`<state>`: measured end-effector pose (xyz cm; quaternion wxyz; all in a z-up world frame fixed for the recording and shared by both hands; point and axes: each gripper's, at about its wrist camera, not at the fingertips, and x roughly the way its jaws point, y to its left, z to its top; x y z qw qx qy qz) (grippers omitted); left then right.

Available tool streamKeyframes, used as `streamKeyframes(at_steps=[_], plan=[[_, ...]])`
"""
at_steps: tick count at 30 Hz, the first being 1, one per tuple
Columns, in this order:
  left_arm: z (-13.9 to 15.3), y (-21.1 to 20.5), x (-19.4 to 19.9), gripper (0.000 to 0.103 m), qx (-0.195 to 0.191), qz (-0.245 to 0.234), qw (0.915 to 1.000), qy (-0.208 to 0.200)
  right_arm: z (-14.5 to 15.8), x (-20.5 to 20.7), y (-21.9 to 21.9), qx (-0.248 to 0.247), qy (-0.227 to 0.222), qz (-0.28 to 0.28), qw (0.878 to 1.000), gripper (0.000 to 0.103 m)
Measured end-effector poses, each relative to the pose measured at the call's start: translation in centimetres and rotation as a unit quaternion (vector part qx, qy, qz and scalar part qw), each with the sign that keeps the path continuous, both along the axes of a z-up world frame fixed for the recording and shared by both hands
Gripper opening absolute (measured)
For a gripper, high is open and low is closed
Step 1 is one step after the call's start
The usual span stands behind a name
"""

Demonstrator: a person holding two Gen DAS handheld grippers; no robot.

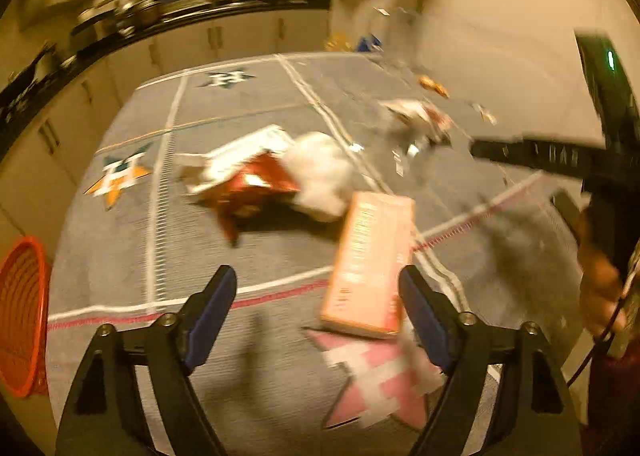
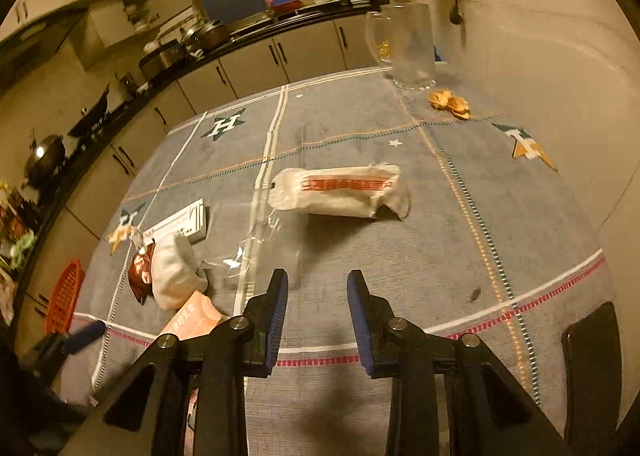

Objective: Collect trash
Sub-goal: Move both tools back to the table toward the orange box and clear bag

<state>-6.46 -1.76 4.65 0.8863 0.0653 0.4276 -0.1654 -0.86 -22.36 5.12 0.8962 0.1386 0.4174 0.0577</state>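
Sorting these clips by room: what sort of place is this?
Most likely a home kitchen: a dark countertop over cabinets, a wok beside it, and a cloth-covered table strewn with wrappers.

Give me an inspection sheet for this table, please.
Surface: grey star-patterned tablecloth.
Job's things: pink box, white wrapper, red packet, white wad, flat white box, orange peels.
Clutter: glass jug.
Grippers: left tool open, empty, pink box just ahead; right tool open, empty.
Cables: thin black cord by the person's hand.
Surroundings: orange basket, kitchen counter with pots.
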Motion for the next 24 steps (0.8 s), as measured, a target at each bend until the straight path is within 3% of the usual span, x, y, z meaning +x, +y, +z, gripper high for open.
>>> streamKeyframes(at_steps=[3,7,11,12,13,16,24], plan=[[-1.0,-2.1,0.5,0.085,0.035,-0.007,0.9994,0.001,-0.2,0.2,-0.3,0.013,0.002,0.007,1.000,0.041],[-2.1,-3.2,1.3,0.085,0.040,-0.003,0.9991,0.010,0.1,1.5,0.9,0.038,0.007,0.019,0.999,0.046],[-2.6,-3.0,2.6,0.084,0.032,0.021,0.9992,0.006,0.7,3.2,2.5,0.026,0.002,0.013,1.000,0.067],[-2.7,-2.8,2.7,0.078,0.027,0.023,0.9993,0.007,0.7,3.5,2.9,0.028,0.003,0.014,1.000,0.074],[-2.8,-2.6,2.8,0.068,0.021,0.024,0.9994,0.010,0.6,3.9,3.2,0.031,0.006,0.017,0.999,0.075],[-3.0,-1.8,2.9,0.062,0.014,0.028,0.9994,0.012,0.2,5.4,4.4,0.029,0.019,0.014,0.999,0.075],[-2.9,-0.1,1.9,0.060,0.004,0.033,0.9994,0.007,-1.9,8.3,5.2,0.021,0.060,-0.012,0.998,0.078]])
